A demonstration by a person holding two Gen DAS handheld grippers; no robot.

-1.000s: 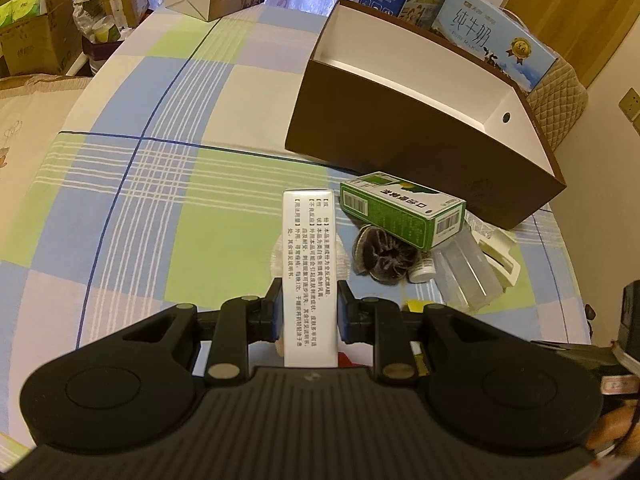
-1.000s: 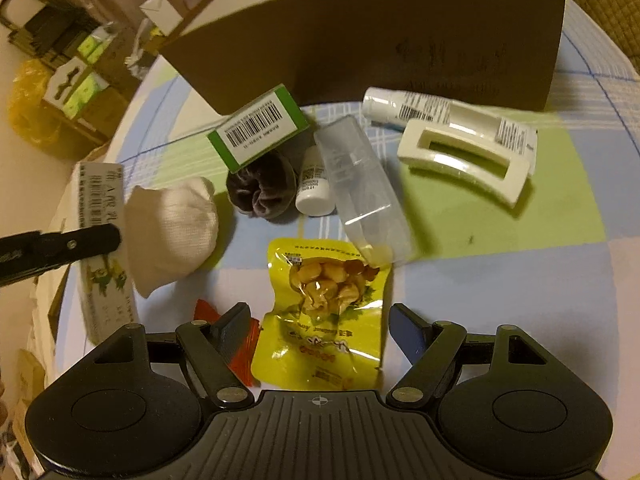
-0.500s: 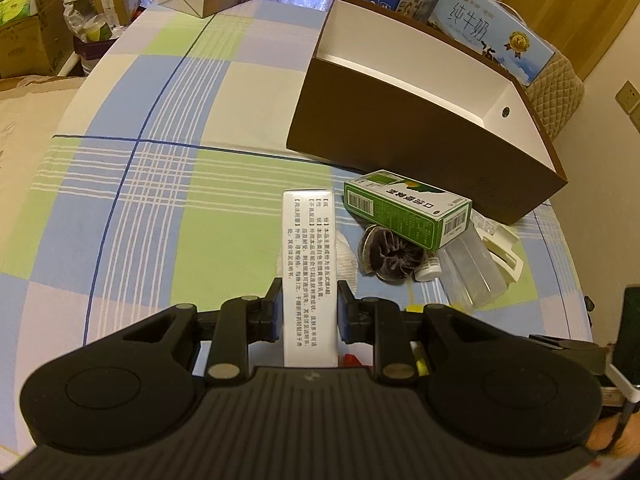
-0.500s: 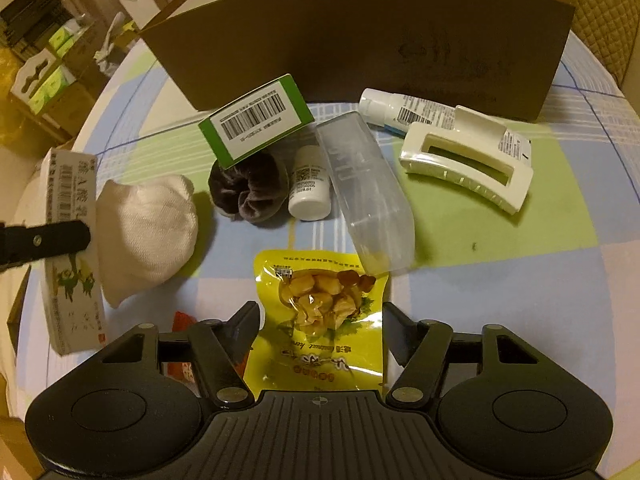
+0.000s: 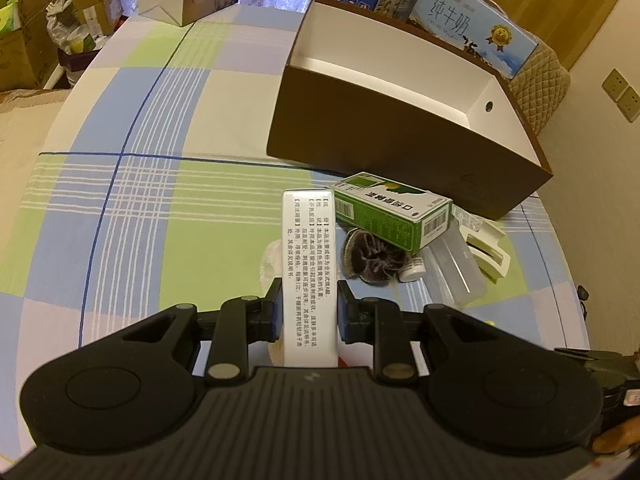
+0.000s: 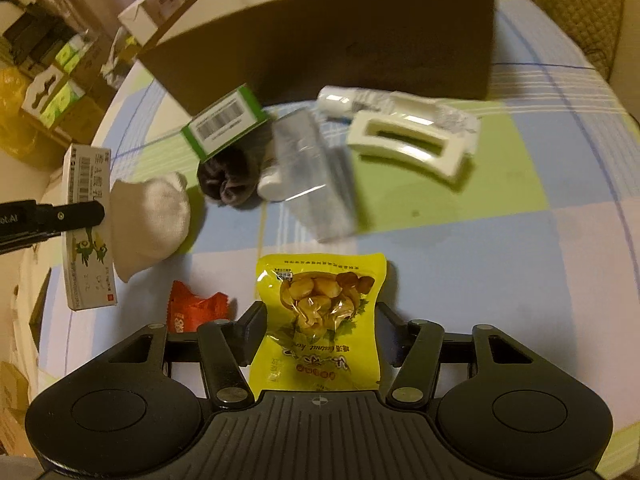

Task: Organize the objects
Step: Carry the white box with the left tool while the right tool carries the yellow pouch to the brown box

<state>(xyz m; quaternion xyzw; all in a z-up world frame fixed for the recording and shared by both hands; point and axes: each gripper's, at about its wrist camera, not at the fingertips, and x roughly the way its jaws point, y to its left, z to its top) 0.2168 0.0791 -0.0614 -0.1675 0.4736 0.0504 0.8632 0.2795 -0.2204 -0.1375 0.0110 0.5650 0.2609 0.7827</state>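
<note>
My left gripper point(image 5: 308, 300) is shut on a long white medicine box point(image 5: 307, 264) and holds it above the checked cloth; the box also shows at the left of the right wrist view point(image 6: 86, 224). My right gripper point(image 6: 318, 322) is open with its fingers either side of a yellow snack pouch point(image 6: 320, 320) that lies on the cloth. A brown open box point(image 5: 400, 120) with a white inside stands behind the pile. A green-and-white box point(image 5: 390, 210), a dark scrunchie point(image 5: 372, 256) and a clear case point(image 5: 456, 268) lie before it.
A white cloth pouch point(image 6: 150, 224), a red wrapper point(image 6: 192, 310), a small white bottle point(image 6: 270, 184), a white hair claw point(image 6: 412, 148) and a white tube point(image 6: 340, 102) lie around the pouch. Cartons point(image 5: 460, 24) stand behind the brown box. Boxes point(image 5: 24, 40) crowd the far left.
My left gripper has risen and tilted a little with the white box. My right gripper has moved forward over the yellow pouch, which now lies between its open fingers.
</note>
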